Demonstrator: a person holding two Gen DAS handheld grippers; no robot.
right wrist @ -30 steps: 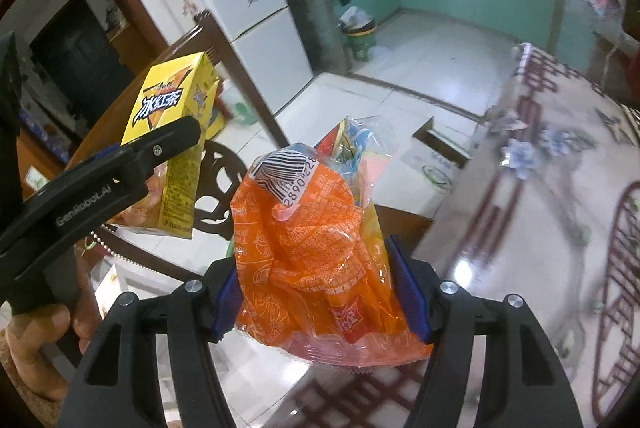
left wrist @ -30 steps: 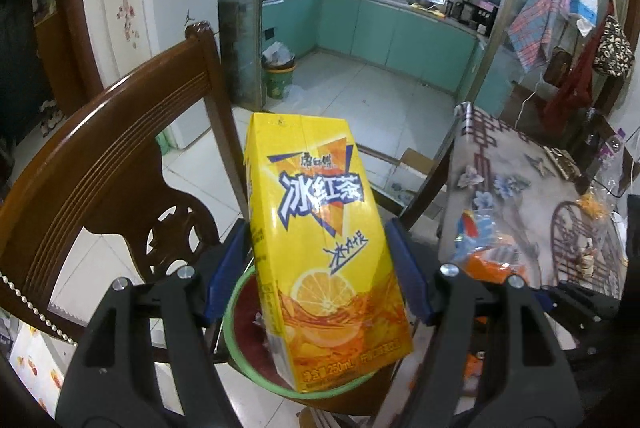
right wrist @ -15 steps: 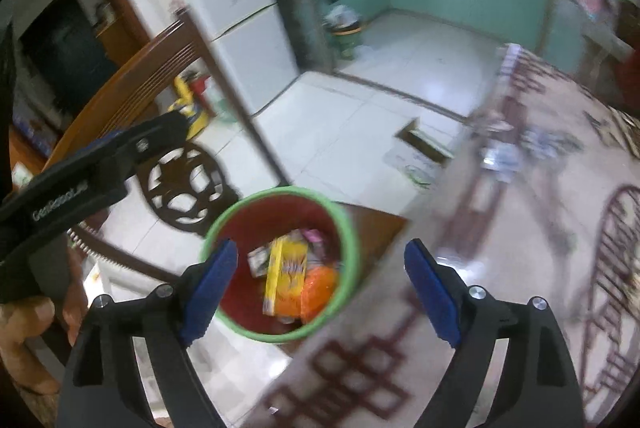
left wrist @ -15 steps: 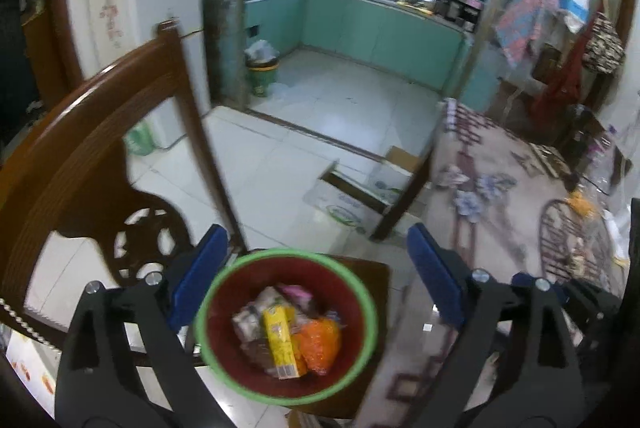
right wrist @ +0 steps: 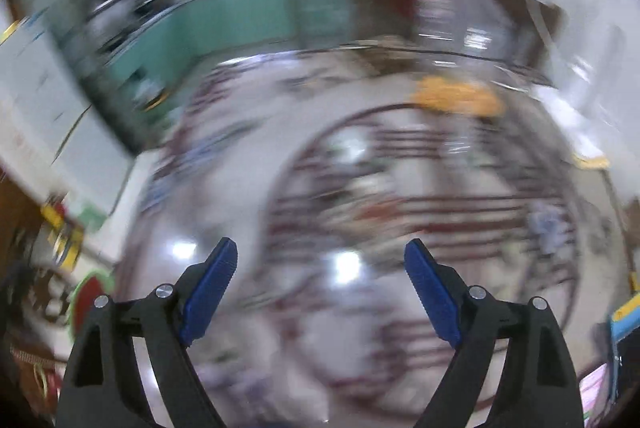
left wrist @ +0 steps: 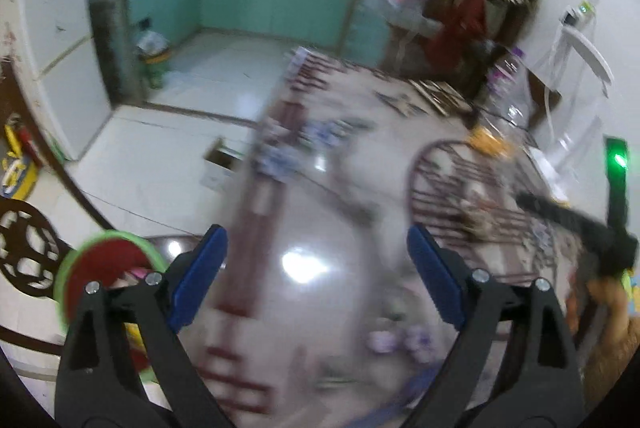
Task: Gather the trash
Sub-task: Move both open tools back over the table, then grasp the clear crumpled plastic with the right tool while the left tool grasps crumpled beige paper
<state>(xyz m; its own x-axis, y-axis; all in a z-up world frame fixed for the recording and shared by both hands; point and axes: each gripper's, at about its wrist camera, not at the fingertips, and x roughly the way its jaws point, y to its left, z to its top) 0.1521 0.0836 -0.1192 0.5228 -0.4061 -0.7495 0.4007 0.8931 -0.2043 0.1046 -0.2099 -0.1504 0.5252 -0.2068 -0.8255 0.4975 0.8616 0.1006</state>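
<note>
Both views are motion-blurred. My left gripper (left wrist: 316, 280) is open and empty over the glossy patterned table (left wrist: 320, 308). The red bin with a green rim (left wrist: 100, 260) sits at the lower left beside it, with trash inside, partly hidden by my left finger. My right gripper (right wrist: 320, 284) is open and empty above the same table (right wrist: 348, 328); the bin (right wrist: 86, 298) shows at its far left edge. An orange piece of trash (left wrist: 486, 142) lies far across the table, also in the right wrist view (right wrist: 456, 96). The other gripper (left wrist: 576, 224) shows at the right.
A wooden chair back (left wrist: 24, 240) stands left of the bin. A clear plastic bottle (left wrist: 516, 96) and clutter sit at the table's far side. A cardboard box (left wrist: 222, 158) lies on the tiled floor. A green kitchen bin (left wrist: 154, 58) stands by the cabinets.
One second ago the left gripper held the yellow tea carton and the right the orange wrapper; both were dropped in the bin. Both grippers, open, have now swung right over the table.
</note>
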